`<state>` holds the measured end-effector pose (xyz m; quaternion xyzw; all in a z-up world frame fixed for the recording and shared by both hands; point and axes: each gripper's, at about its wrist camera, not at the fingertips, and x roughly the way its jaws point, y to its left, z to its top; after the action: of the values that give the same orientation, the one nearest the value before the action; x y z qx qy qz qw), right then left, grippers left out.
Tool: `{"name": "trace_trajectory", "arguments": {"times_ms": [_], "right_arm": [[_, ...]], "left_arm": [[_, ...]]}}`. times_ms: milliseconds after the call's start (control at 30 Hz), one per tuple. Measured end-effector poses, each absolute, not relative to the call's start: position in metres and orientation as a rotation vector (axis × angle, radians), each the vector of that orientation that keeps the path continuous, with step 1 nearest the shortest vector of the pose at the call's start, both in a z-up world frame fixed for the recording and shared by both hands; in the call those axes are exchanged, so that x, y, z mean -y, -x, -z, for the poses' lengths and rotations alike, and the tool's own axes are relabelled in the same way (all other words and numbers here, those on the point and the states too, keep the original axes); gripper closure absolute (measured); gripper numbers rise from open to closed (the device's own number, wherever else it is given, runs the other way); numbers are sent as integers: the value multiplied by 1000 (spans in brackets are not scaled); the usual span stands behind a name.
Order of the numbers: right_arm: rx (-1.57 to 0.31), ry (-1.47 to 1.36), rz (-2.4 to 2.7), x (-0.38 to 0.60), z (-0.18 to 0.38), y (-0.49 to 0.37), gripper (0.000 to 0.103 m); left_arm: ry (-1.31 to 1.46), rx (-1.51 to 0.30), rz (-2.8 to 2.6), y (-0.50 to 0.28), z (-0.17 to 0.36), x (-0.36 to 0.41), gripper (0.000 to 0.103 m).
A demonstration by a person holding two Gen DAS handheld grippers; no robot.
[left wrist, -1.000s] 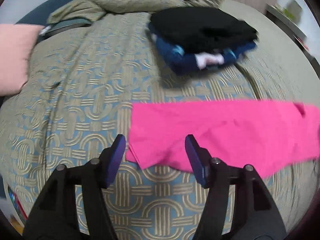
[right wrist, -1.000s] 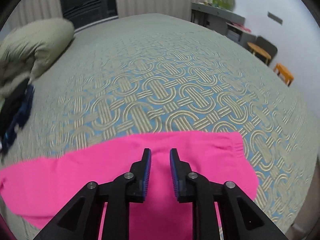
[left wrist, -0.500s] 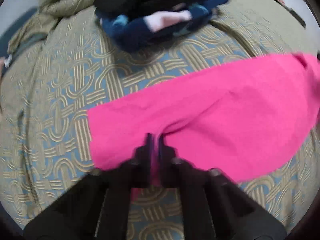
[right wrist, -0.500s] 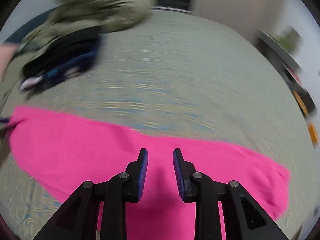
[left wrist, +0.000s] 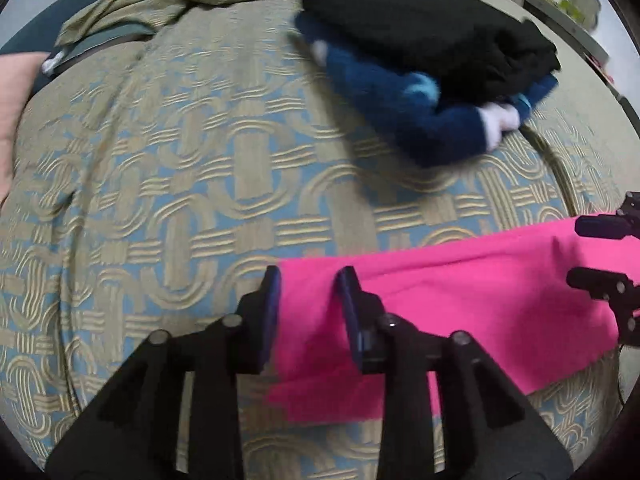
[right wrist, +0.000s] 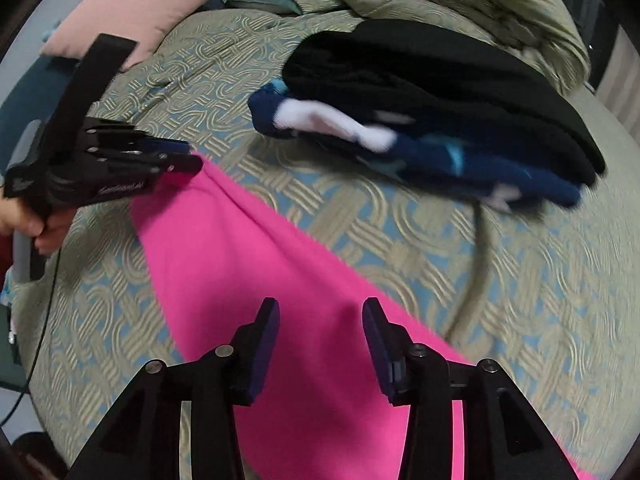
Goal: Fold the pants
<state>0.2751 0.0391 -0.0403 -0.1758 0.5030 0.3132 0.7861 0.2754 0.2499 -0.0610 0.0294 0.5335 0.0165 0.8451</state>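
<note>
The pink pants [left wrist: 460, 292] lie flat in a strip near the front edge of the bed [left wrist: 200, 184]. The left gripper [left wrist: 308, 308], jaws just reopened and partly apart, straddles their end. The right gripper [right wrist: 320, 344], jaws just widening, hovers over their middle, gripping nothing.
</note>
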Motion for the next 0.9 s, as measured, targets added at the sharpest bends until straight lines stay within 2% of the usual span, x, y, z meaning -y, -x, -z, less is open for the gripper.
{"name": "trace_trajectory", "arguments": {"times_ms": [67,133,267,500,667,767,833,900], "right_arm": [[-1077,391,-682,-48,42,-280,58],[-1065,402,-679,-56,44,-280,52],[-1091,373,-659,-63,54,-284,52],[-1073,381,-675,-58,43,-250,52],[-1089,297,-613,-8,26,-222,51],[-1117,127,-511,52,12,-214,51],[-1121,-5,-421,103,4,-206,50],[-1116,-124,-289,163,-1,-194,49]], "left_arm": [[-60,-1122,-45,-263,58,-262,65],[-37,-1132,-27,-251,59,-270,63],[49,-1161,7,-230,64,-277,55],[305,-1135,88,-180,61,-276,52],[434,-1224,186,-187,82,-251,52],[541,-1172,147,-203,86,-254,53],[636,-1137,65,-210,86,-263,93],[737,-1091,20,-209,77,-275,96]]}}
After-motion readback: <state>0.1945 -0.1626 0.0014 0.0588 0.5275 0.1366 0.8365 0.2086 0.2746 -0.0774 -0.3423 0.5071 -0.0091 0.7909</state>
